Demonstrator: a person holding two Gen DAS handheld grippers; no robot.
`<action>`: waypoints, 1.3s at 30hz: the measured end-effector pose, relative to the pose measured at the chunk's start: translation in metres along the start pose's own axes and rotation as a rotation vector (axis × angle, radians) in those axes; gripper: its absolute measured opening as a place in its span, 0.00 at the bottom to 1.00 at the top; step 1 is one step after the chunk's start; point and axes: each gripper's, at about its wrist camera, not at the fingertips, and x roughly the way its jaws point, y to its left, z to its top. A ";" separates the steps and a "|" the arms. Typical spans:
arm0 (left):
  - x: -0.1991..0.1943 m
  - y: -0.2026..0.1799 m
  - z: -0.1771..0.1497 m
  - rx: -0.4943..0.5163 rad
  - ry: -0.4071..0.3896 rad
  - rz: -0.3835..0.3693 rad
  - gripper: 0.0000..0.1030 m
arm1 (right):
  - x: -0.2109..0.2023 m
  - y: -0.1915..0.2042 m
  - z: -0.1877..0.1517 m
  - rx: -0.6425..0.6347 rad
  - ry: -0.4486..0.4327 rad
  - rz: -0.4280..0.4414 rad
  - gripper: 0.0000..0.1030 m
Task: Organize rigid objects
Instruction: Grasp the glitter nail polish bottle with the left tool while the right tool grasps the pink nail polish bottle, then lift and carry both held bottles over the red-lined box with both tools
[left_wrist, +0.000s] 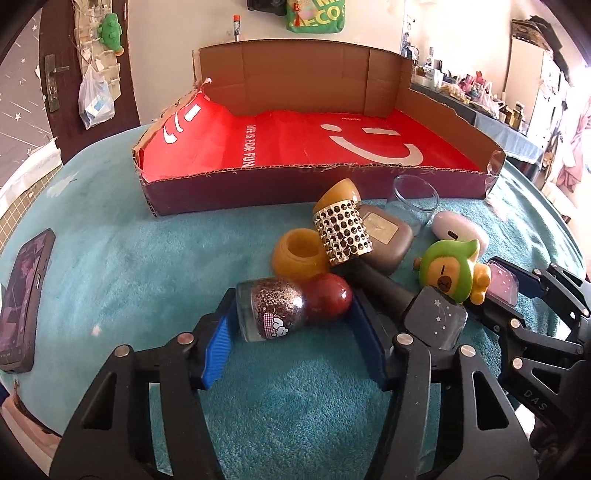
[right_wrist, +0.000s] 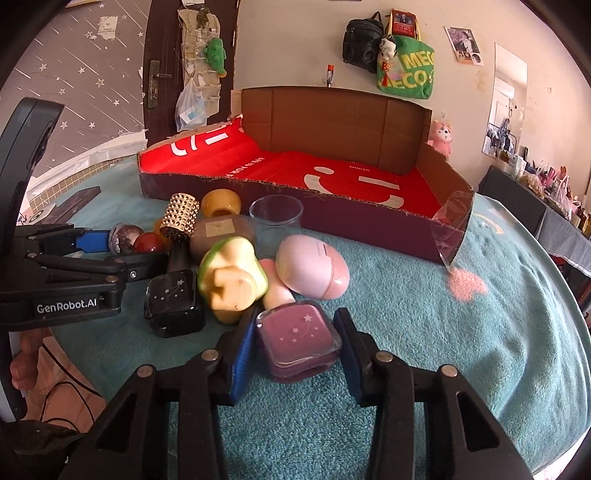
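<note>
Teal blanket (left_wrist: 129, 258) w/ cardboard tray (left_wrist: 295, 188) behind. We have left hand-held gripper (left_wrist: 291, 325) clamped on glitter bottle (left_wrist: 271, 310), right hand-held gripper (right_wrist: 295, 341) clamped on pink square bottle (right_wrist: 297, 334). Risk: round bottle may slip; lifting could knock neighbouring toys.

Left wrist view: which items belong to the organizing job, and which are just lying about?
Job:
glitter bottle between left gripper pads
purple square bottle in right gripper
cardboard tray
green toy
studded gold bottle

Lying about:
phone
plastic bag on door
</note>
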 end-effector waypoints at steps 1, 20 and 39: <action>-0.002 0.001 -0.002 -0.004 0.001 -0.005 0.56 | -0.002 0.000 -0.001 0.000 0.001 0.003 0.42; -0.006 0.001 0.001 -0.002 -0.027 0.032 0.55 | -0.012 -0.004 0.002 0.023 -0.038 0.043 0.41; -0.031 0.002 0.024 0.001 -0.112 -0.008 0.54 | -0.035 -0.004 0.035 0.044 -0.099 0.110 0.39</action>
